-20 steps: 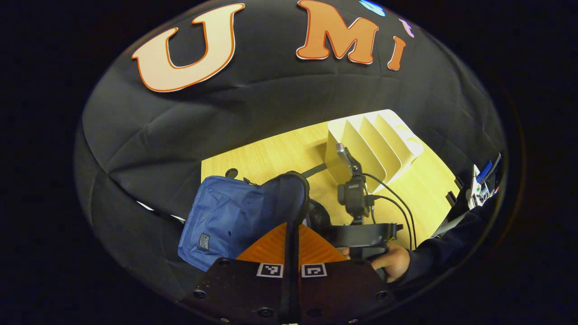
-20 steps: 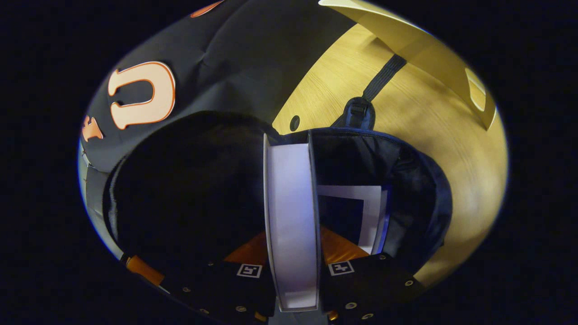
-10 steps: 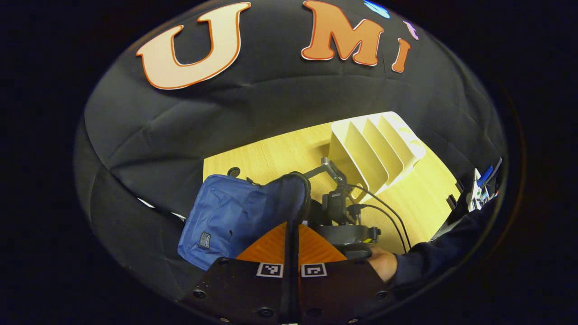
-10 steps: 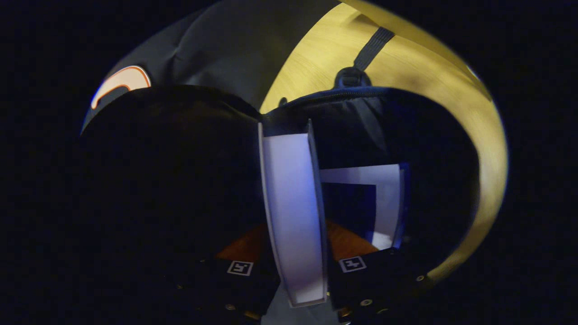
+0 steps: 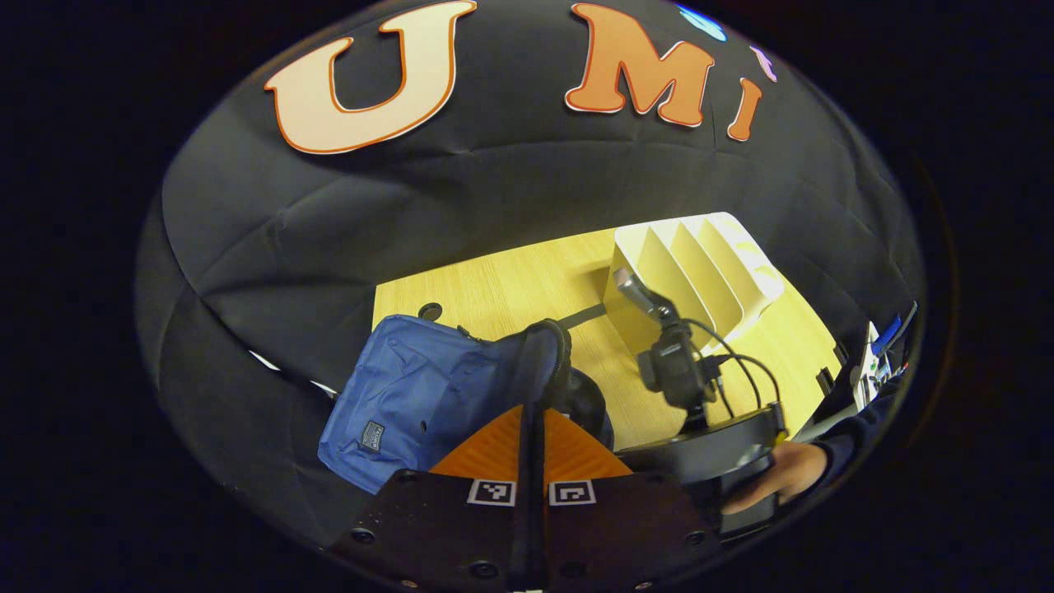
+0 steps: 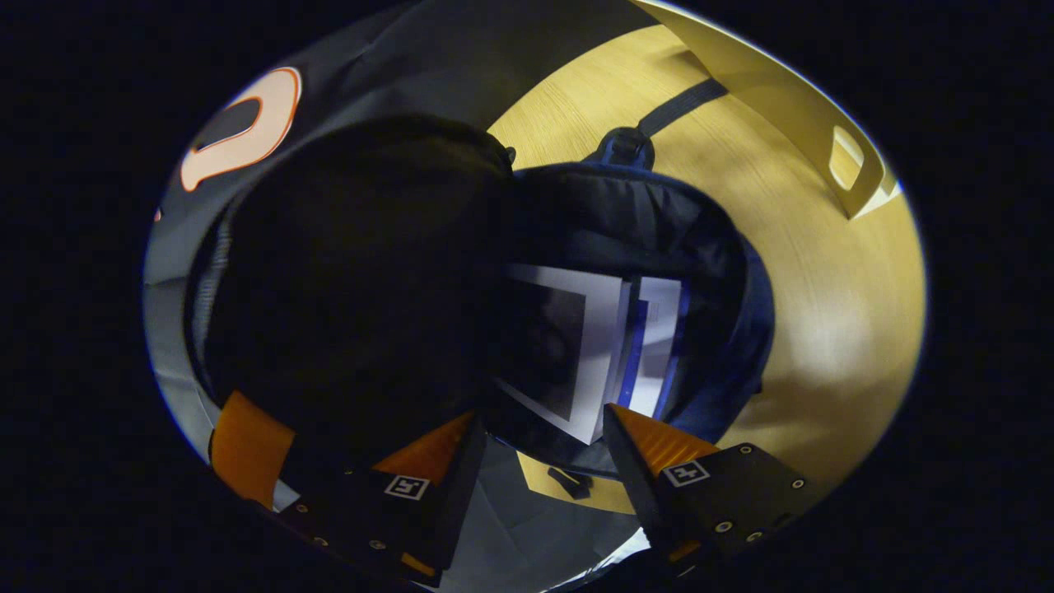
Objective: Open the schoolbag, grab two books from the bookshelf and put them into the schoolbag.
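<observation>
In the left gripper view a pale wood-grain bench (image 5: 510, 288) runs up to the booth's black cloth wall (image 5: 329, 222). On it sits one blue schoolbag (image 5: 412, 395) with a small sewn label too small to read, and beyond it one cream bookshelf (image 5: 700, 272) of four slots. The left hand-held gripper (image 5: 531, 441) is clenched on the bag's dark top edge. Farther right, a hand (image 5: 778, 478) holds the right hand-held gripper (image 5: 700, 453). In the right gripper view the schoolbag (image 6: 725, 329) lies open on the bench (image 6: 823, 272), with two books (image 6: 609, 346) standing inside side by side, their cover print unreadable. The right hand-held gripper (image 6: 539, 441) is released, jaws wide apart above the bag's mouth. A black strap (image 6: 683, 103) leads toward the bookshelf (image 6: 782, 91).
</observation>
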The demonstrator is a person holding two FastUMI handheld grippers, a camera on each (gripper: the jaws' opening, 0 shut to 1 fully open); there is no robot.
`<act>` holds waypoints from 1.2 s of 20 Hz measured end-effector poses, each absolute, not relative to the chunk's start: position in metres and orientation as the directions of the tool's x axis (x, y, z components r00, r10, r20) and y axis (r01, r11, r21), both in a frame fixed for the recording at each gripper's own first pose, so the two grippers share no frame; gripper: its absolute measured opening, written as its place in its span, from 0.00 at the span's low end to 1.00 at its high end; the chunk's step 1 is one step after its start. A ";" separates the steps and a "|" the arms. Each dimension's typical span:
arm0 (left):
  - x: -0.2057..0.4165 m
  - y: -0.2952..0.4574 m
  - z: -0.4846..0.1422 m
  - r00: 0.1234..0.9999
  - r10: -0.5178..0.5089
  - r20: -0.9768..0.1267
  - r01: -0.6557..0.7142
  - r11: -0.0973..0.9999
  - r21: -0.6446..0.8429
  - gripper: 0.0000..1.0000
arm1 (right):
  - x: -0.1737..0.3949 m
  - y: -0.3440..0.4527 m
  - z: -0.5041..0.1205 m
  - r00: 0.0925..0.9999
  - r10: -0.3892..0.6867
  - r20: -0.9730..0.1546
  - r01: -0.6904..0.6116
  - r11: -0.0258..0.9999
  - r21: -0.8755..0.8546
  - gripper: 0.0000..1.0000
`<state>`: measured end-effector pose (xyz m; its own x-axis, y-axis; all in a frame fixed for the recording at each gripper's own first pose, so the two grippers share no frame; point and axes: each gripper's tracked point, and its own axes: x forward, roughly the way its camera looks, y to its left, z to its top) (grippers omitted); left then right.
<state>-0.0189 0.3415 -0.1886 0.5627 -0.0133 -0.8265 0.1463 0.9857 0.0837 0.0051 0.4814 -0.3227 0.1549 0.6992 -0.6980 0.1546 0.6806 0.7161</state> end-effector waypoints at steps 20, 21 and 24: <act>-0.024 0.261 -0.254 0.564 0.073 -0.822 0.102 0.982 0.157 0.27 | 0.103 0.219 -0.239 0.683 0.326 -0.654 -0.008 0.898 0.439 0.92; -0.025 0.250 -0.254 0.569 0.062 -0.820 0.108 0.983 0.149 0.41 | 0.105 0.209 -0.238 0.693 0.308 -0.652 -0.003 0.906 0.424 0.92; -0.019 0.220 -0.258 0.576 0.033 -0.817 0.118 0.985 0.123 0.62 | 0.106 0.175 -0.235 0.721 0.268 -0.639 0.006 0.919 0.393 0.92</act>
